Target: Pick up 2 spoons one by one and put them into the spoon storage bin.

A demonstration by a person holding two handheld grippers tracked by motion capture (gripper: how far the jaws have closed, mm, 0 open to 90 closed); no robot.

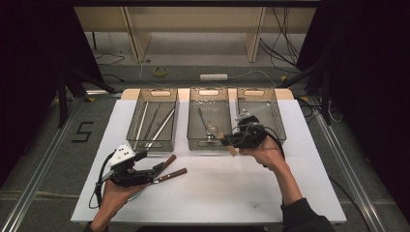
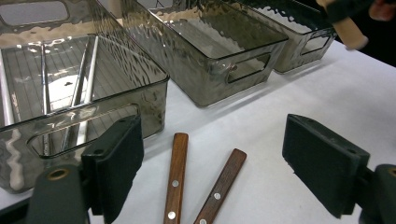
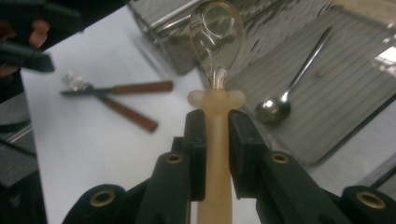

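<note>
Beige spoon [image 3: 216, 116]: pale plastic handle with a clear bowl, clamped between the pads of the right tongs [image 3: 216, 140]; in the high view it is held in the air over the near end of the middle bin [image 1: 209, 140], handle end toward the person.
Right tongs: closed narrow on the spoon's handle, bowl pointing away from the jaws.
Left tongs [image 2: 212, 161]: jaws wide apart, nothing between the pads, low over the surface [image 1: 232, 188] above two wooden handles.
Wooden-handled pieces [image 2: 176, 179]: two, riveted, lying crossed on the white surface just in front of the left bin [image 1: 153, 118].
Metal spoon [image 3: 280, 102]: lying in a ribbed bin.
Left bin contents: long metal rods [image 1: 159, 126].
Writing: a "5" [image 1: 83, 131] marked on the floor to the left of the surface.
</note>
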